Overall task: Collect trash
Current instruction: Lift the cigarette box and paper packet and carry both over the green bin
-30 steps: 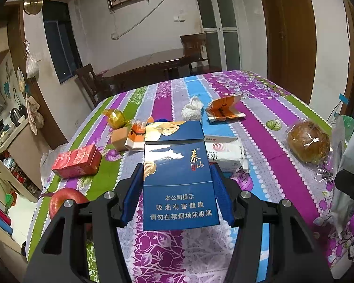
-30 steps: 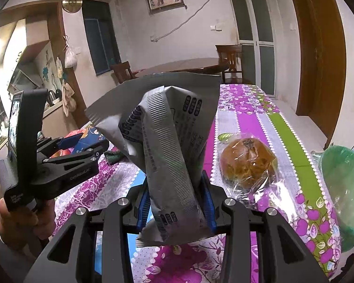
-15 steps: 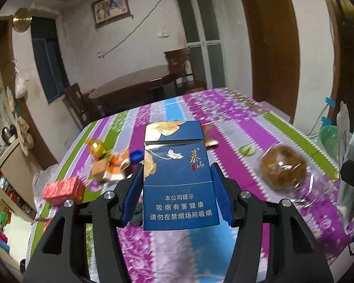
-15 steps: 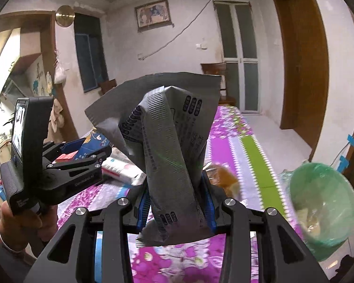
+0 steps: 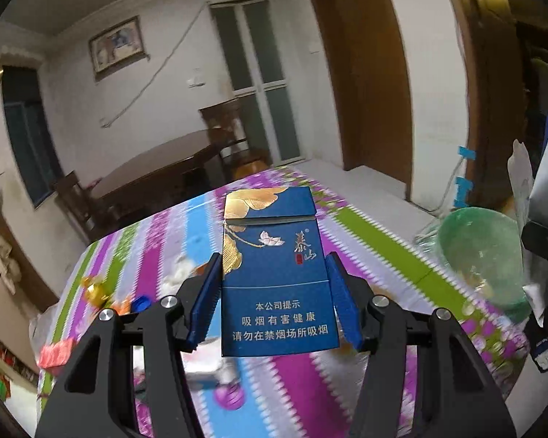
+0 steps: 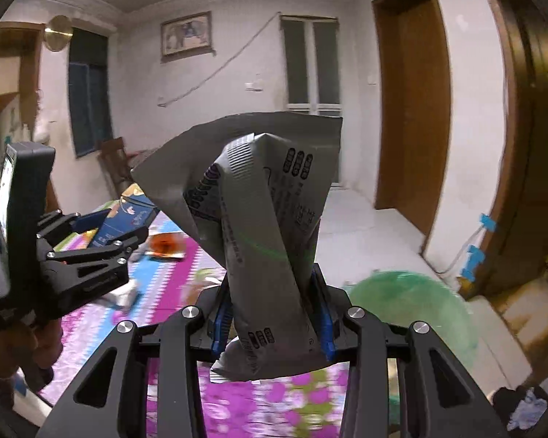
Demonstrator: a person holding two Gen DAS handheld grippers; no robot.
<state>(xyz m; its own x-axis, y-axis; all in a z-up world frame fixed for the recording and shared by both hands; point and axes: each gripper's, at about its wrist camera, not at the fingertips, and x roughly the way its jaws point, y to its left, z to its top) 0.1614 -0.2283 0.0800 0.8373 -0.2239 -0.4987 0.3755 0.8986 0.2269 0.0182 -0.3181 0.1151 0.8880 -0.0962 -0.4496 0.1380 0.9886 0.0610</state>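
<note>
The left gripper (image 5: 274, 303) has its blue fingers (image 5: 204, 299) partly closed flat against the two narrow sides of a blue cigarette pack (image 5: 276, 273), which stands upright with its lid slightly ajar, so the rigid box cannot twist or slide out. The right gripper (image 6: 272, 314) pinches a crumpled grey wrapper (image 6: 259, 219) low down, narrower than the other grip, leaving the loose upper part free to flop above the fingers. Both pieces hang in the air above the striped bench (image 5: 376, 241), off its surface. A green bin (image 6: 413, 310) lined with a bag sits just past the bench's edge on the right, and both loads seem aimed there for dropping.
</note>
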